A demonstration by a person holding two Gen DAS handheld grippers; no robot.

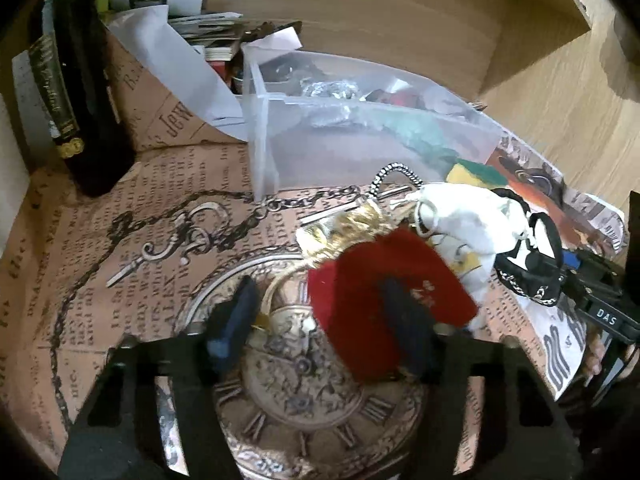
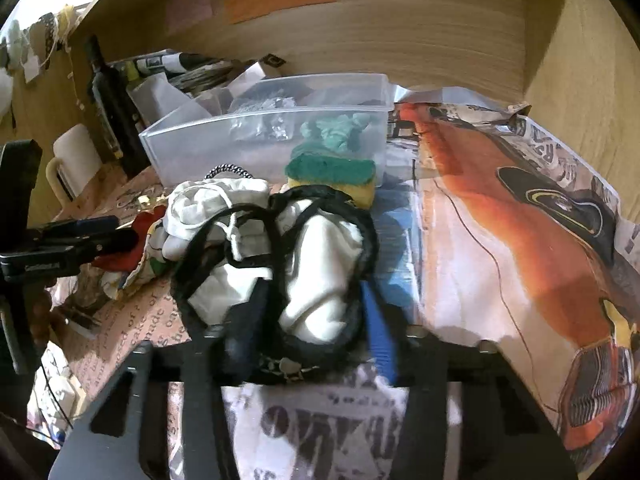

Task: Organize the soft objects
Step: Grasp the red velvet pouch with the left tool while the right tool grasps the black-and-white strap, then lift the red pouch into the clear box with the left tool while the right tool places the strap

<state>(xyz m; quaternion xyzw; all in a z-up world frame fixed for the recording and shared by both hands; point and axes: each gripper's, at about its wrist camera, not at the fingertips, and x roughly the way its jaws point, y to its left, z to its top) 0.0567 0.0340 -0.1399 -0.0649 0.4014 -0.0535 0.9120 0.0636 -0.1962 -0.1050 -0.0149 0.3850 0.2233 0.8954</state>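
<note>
A pile of soft things lies in front of a clear plastic bin (image 1: 360, 136) (image 2: 264, 144): a red pouch (image 1: 384, 292), a white drawstring bag (image 1: 460, 216) (image 2: 208, 208), a black lace garment (image 2: 320, 280) and a green-and-yellow sponge (image 2: 332, 176). My left gripper (image 1: 320, 312) is open, its right finger lying over the red pouch. My right gripper (image 2: 308, 316) is wide apart around the black lace garment and white cloth. It shows in the left wrist view (image 1: 560, 276) at the pile's right.
A dark bottle (image 1: 80, 92) stands at the left by papers. The bin holds a teal cloth (image 2: 336, 132) and foil. Printed newspaper (image 2: 500, 220) covers the table. A wooden wall (image 2: 400, 32) stands behind. A cream mug (image 2: 76, 160) sits left.
</note>
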